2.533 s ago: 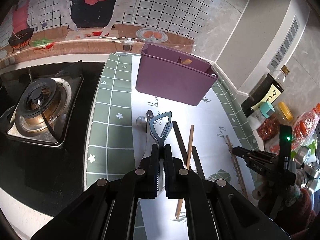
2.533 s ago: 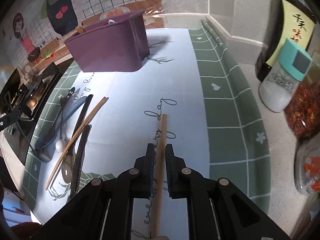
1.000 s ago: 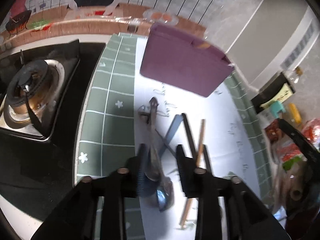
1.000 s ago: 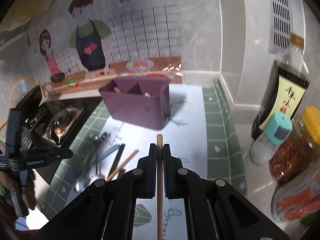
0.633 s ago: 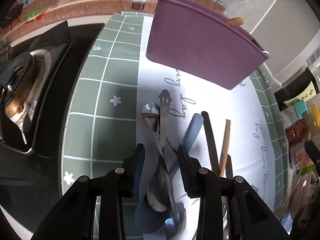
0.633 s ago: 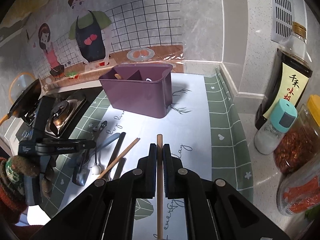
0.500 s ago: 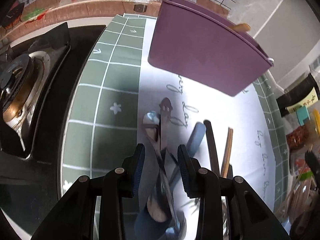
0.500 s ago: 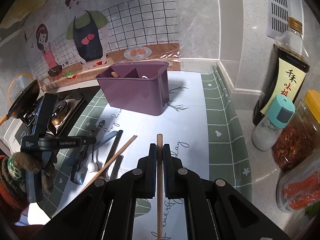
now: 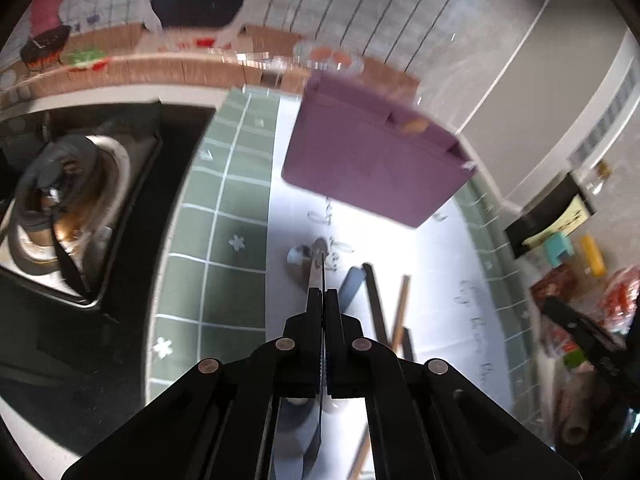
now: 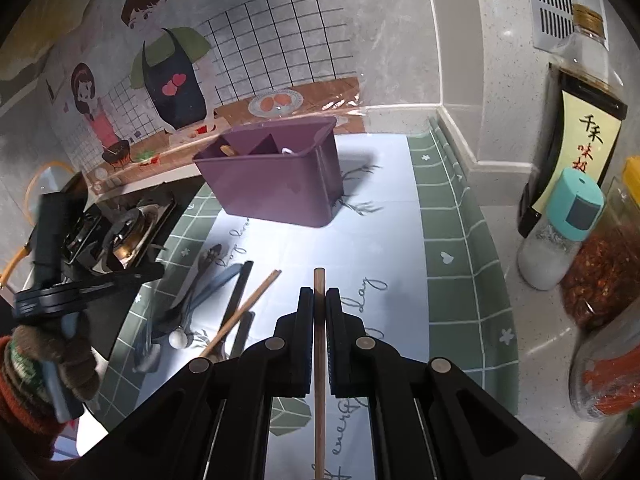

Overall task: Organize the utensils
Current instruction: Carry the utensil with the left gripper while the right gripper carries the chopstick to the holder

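Observation:
My left gripper (image 9: 323,300) is shut on a flat metal utensil (image 9: 317,268) whose handle sticks forward past the fingertips, above the mat. My right gripper (image 10: 319,300) is shut on a wooden chopstick (image 10: 319,320) held lengthwise above the mat. The purple divided utensil holder (image 10: 276,184) stands at the back of the mat, also in the left wrist view (image 9: 372,172); it holds a wooden piece and a white piece. On the mat lie a metal spoon (image 10: 200,264), a blue-handled utensil (image 10: 216,280), black chopsticks (image 10: 242,284) and another wooden chopstick (image 10: 244,312).
A gas stove (image 9: 68,208) sits left of the green-and-white mat (image 10: 452,248). At the right stand a soy sauce bottle (image 10: 580,120), a teal-capped shaker (image 10: 560,232) and jars of red spices (image 10: 600,280). The tiled wall runs behind.
My left gripper was open over the spoons and has shut on a metal utensil and lifted it. My right gripper still holds the chopstick, nearly unmoved.

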The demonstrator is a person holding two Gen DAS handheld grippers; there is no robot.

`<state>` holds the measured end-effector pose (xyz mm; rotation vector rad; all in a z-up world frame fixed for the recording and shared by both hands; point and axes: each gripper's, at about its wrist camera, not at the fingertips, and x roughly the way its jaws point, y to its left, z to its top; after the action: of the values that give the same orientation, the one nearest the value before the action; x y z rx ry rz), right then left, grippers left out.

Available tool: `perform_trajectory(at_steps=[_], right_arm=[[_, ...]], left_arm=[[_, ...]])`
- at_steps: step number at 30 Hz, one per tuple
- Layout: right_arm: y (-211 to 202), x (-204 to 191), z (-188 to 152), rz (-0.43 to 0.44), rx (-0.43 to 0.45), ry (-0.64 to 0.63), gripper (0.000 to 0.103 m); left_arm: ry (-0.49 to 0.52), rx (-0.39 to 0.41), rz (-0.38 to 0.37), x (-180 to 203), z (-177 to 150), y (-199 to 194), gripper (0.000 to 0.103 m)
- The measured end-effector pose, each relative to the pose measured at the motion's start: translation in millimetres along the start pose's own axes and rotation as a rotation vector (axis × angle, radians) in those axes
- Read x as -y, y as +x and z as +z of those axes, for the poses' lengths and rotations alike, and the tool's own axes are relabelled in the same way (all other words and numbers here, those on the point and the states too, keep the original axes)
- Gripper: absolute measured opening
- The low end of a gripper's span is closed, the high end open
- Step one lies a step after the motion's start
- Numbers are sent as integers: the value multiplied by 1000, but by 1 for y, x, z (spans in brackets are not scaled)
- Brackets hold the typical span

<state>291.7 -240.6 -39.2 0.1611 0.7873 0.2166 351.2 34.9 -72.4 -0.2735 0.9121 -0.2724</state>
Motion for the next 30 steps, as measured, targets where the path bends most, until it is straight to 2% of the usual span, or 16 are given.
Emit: perform_trajectory(at_steps=[5, 10, 18, 21, 25, 27, 30], right_arm=[[-6, -9, 13, 20, 40, -22, 6], [-7, -15, 23, 23, 64, -30, 6], [-19, -28, 46, 25, 118, -53, 6], [-48, -40, 83, 29, 228, -84, 6], [-109, -60, 155, 18, 464, -121, 6], [-128, -69, 186, -8, 569, -138, 6], [-126, -75, 213, -23, 633, -139, 6]], left_arm=[[-19, 72, -30, 0, 4, -36, 1], [-7, 127, -40, 5, 11, -55, 1], [19, 166, -83, 19, 31, -75, 1], [84, 240, -123, 40, 66, -103, 0], [194, 387, -161, 74, 127, -153, 1], [213, 436, -166, 83, 150, -164, 1], [246, 461, -152, 93, 179, -157, 0]])
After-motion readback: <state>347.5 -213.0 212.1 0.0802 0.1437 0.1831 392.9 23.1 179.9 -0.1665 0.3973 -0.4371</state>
